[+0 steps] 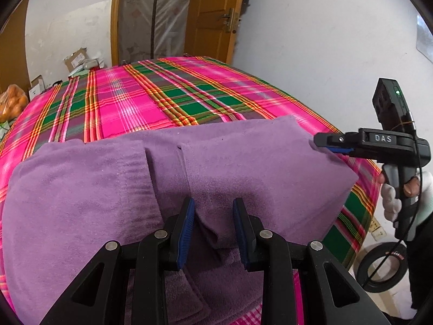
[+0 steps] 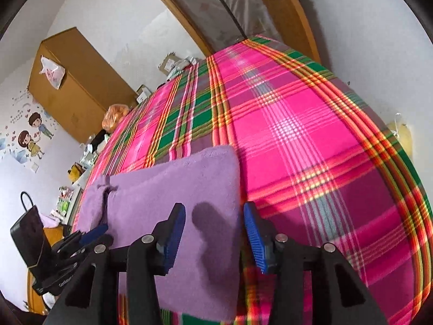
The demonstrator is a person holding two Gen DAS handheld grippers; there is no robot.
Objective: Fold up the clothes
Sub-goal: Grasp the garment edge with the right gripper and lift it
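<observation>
Purple fleece garment [image 1: 108, 189] lies partly folded on the plaid bed [image 1: 135, 103], long axis crosswise to both grippers – left gripper [image 1: 213, 230] low over its near-middle fold, jaws parted, holding nothing; right gripper [image 2: 213, 233] straddles its right edge – jaws apart, empty

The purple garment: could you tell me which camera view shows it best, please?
The left wrist view: the purple garment spreads across the frame, both folded-in sleeves visible. The right wrist view shows only one end, partly behind the right gripper.
</observation>
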